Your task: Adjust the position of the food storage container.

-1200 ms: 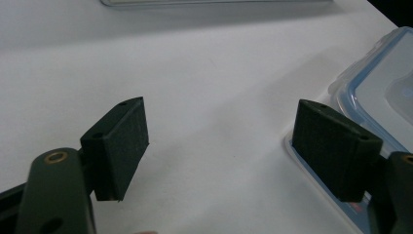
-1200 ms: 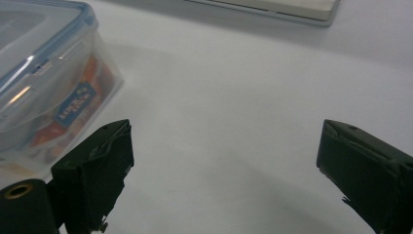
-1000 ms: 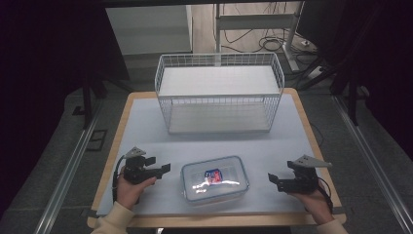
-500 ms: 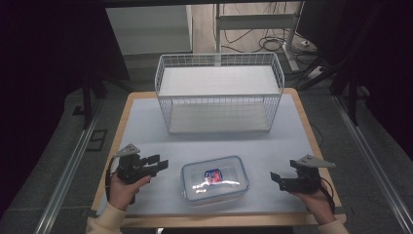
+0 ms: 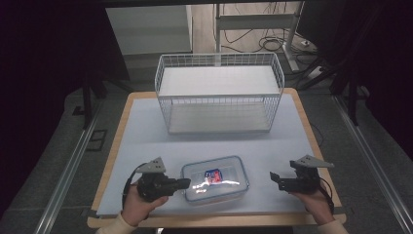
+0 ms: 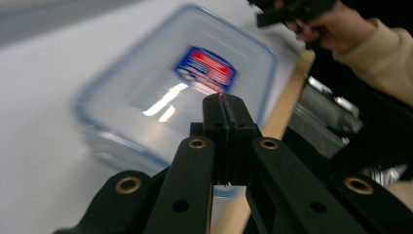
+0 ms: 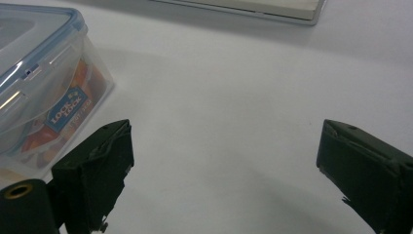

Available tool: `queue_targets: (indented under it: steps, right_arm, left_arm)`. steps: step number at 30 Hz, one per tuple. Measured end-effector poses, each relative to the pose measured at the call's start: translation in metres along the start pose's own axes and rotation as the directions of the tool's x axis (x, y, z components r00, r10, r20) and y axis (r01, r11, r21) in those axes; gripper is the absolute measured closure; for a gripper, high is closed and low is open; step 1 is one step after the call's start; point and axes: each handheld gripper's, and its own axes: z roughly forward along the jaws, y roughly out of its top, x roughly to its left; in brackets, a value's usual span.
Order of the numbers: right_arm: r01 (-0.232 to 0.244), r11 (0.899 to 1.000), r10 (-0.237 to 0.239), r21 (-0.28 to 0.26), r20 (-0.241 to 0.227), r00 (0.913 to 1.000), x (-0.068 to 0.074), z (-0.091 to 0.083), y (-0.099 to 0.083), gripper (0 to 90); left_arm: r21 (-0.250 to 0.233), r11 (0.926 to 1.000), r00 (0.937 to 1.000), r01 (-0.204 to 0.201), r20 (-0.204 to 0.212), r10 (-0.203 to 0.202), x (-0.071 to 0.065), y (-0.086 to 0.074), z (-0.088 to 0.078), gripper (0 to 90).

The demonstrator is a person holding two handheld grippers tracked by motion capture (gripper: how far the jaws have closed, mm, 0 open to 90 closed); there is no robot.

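A clear plastic food box (image 5: 215, 178) with a blue-rimmed lid and a red and blue label lies near the table's front edge. My left gripper (image 5: 184, 183) is shut with nothing in it, its tips right at the box's left end. Seen from the left gripper view, the closed jaws (image 6: 225, 113) point over the box (image 6: 160, 92), which is blurred. My right gripper (image 5: 273, 179) is open a little to the right of the box, apart from it. In the right gripper view the box (image 7: 39, 92) sits at the left beyond the spread jaws (image 7: 224, 146).
A white wire basket (image 5: 219, 92) stands at the back middle of the table, its bottom edge (image 7: 243, 9) also in the right gripper view. The pale blue mat (image 5: 146, 136) covers the wooden table (image 5: 311, 141). Dark floor and cables lie beyond.
My left gripper has moved right and toward the front edge, up to the box's left end. The right gripper has barely moved.
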Motion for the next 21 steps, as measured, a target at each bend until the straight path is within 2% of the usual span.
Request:
queue_targets:
  steps: [5, 6, 7, 8, 9, 10, 11, 13, 15, 16, 17, 20, 21]
  right_arm:
    - [0.005, 1.0, -0.005, 0.003, 0.002, 1.0, 0.001, 0.0, 0.0, 6.7]
    - [-0.002, 1.0, 0.002, 0.004, 0.002, 1.0, 0.001, 0.0, 0.0, 6.7]
    - [-0.002, 1.0, 0.002, 0.004, 0.002, 1.0, 0.001, 0.0, 0.0, 6.7]
    - [-0.01, 1.0, 0.01, -0.001, 0.001, 0.9999, 0.0, 0.0, 0.0, 6.7]
    - [-0.01, 1.0, 0.01, -0.001, 0.001, 0.9999, 0.0, 0.0, 0.0, 6.7]
    - [-0.016, 1.0, 0.016, 0.0, 0.004, 0.9999, -0.001, 0.0, 0.0, 6.7]
    - [-0.016, 1.0, 0.016, 0.0, 0.004, 0.9999, -0.001, 0.0, 0.0, 6.7]
    - [-0.017, 1.0, 0.017, 0.002, 0.004, 0.9999, -0.001, 0.0, -0.001, 6.7]
    - [-0.007, 1.0, 0.007, 0.003, 0.007, 1.0, 0.0, 0.0, -0.001, 6.7]
    - [-0.006, 1.0, 0.006, 0.003, 0.007, 1.0, 0.0, 0.0, -0.001, 6.7]
    - [-0.006, 1.0, 0.006, 0.003, 0.007, 1.0, 0.0, 0.0, -0.001, 6.7]
    - [-0.007, 1.0, 0.007, 0.006, 0.005, 1.0, 0.0, 0.001, -0.001, 6.7]
    - [-0.006, 1.0, 0.006, 0.007, 0.005, 1.0, 0.0, 0.001, -0.001, 6.7]
  left_arm:
    - [0.058, 0.9978, 0.9987, -0.031, 0.042, 0.029, -0.015, -0.005, 0.017, 89.7]
    - [0.099, 0.9933, 0.9963, -0.061, 0.067, 0.054, -0.021, -0.007, 0.023, 89.8]
    - [0.099, 0.9933, 0.9963, -0.061, 0.067, 0.054, -0.021, -0.007, 0.023, 89.9]
    - [0.123, 0.989, 0.9939, -0.081, 0.084, 0.071, -0.026, -0.008, 0.028, 89.9]
    - [0.123, 0.989, 0.9939, -0.081, 0.084, 0.071, -0.026, -0.008, 0.028, 89.9]
    - [0.149, 0.9838, 0.9924, -0.1, 0.086, 0.088, -0.03, -0.01, 0.034, 89.9]
    - [0.149, 0.9838, 0.9924, -0.1, 0.086, 0.088, -0.03, -0.01, 0.034, 89.9]
    - [0.176, 0.9783, 0.9914, -0.109, 0.091, 0.094, -0.032, -0.013, 0.039, 90.0]
    - [0.199, 0.9723, 0.9905, -0.122, 0.088, 0.106, -0.033, -0.016, 0.044, 90.0]
    - [0.223, 0.9657, 0.99, -0.134, 0.074, 0.12, -0.034, -0.019, 0.049, 90.0]
    - [0.223, 0.9657, 0.99, -0.134, 0.074, 0.12, -0.034, -0.019, 0.049, 90.0]
    - [0.242, 0.9604, 0.9904, -0.138, 0.028, 0.135, -0.033, -0.021, 0.053, 90.0]
    - [0.241, 0.9616, 0.9912, -0.132, 0.034, 0.128, -0.032, -0.021, 0.052, 90.0]
